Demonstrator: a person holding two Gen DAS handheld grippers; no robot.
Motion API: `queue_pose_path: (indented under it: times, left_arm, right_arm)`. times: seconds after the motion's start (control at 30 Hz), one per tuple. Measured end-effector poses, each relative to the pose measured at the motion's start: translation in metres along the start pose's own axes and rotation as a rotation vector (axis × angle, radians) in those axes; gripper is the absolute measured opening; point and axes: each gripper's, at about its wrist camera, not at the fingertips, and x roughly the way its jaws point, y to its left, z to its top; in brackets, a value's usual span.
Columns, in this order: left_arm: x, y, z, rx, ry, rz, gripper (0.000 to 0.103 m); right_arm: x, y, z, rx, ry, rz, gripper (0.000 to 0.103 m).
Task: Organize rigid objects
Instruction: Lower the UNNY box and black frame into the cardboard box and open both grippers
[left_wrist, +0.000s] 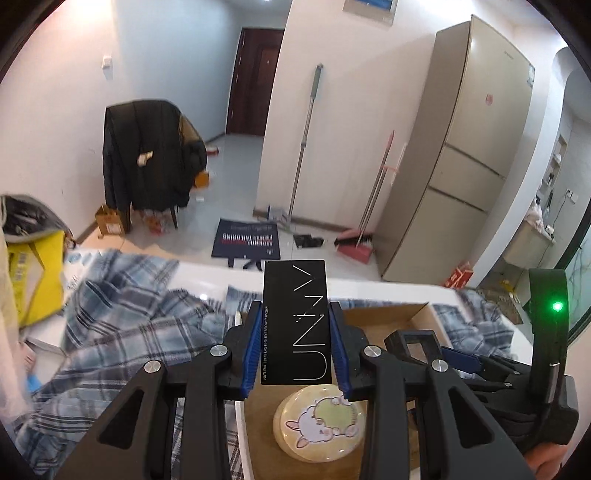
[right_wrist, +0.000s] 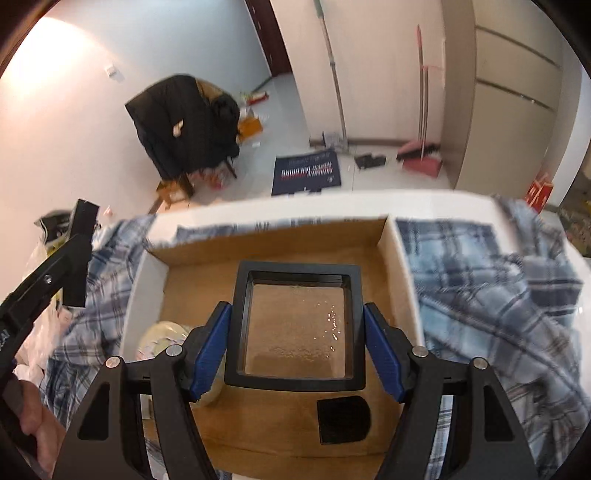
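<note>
the left gripper (left_wrist: 294, 334) is closed partway on a black box (left_wrist: 294, 317), a slim carton of eyebrow powder with white lettering, its blue pads (left_wrist: 252, 345) pressed against the two long sides so that the box stands out beyond the fingertips. the box hangs above a shallow cardboard tray (left_wrist: 413, 314) with white outer walls, which sits on a table covered by a blue plaid cloth (left_wrist: 122, 295). in the tray, straight beneath the left gripper, lies a round badge (left_wrist: 319, 424) with a cartoon animal printed on it. the right gripper (right_wrist: 297, 345) is open wider and clamps a square black frame (right_wrist: 295, 380) with a clear middle, one blue pad (right_wrist: 384, 354) on each side edge; the tray's brown floor (right_wrist: 192, 295) shows through the clear pane. the frame is held above the tray's middle, tilted down toward it. on the tray floor just under the frame's near edge lies a small black pad (right_wrist: 343, 419), and the badge (right_wrist: 159, 338) peeks out at the tray's left side, partly hidden by the right gripper's left finger. the left gripper with its box shows at the left edge of the right view, beside the tray. beyond the table are a chair draped with a dark coat (left_wrist: 147, 155), a mop (left_wrist: 304, 140), a pink dustpan (left_wrist: 354, 251) and a beige fridge (left_wrist: 461, 147).
</note>
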Motion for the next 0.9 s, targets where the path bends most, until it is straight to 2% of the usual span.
queue_pose_path:
  times: [0.5, 0.57, 0.8, 0.9]
  left_arm:
    - [0.040, 0.000, -0.018, 0.025, 0.081, 0.046, 0.036]
    - [0.046, 0.000, -0.022, 0.042, 0.083, 0.074, 0.036]
    - [0.056, -0.002, -0.028, 0.060, 0.107, 0.079, 0.036]
    - [0.064, -0.001, -0.031, 0.040, 0.173, 0.123, 0.036]
  right_arm:
    - [0.028, 0.000, -0.012, -0.049, 0.076, -0.047, 0.069]
    - [0.025, -0.001, -0.010, -0.042, 0.068, -0.042, 0.070]
    - [-0.007, -0.005, -0.001, -0.017, -0.012, -0.001, 0.075]
    - [-0.013, -0.008, 0.001, -0.007, -0.023, 0.005, 0.075]
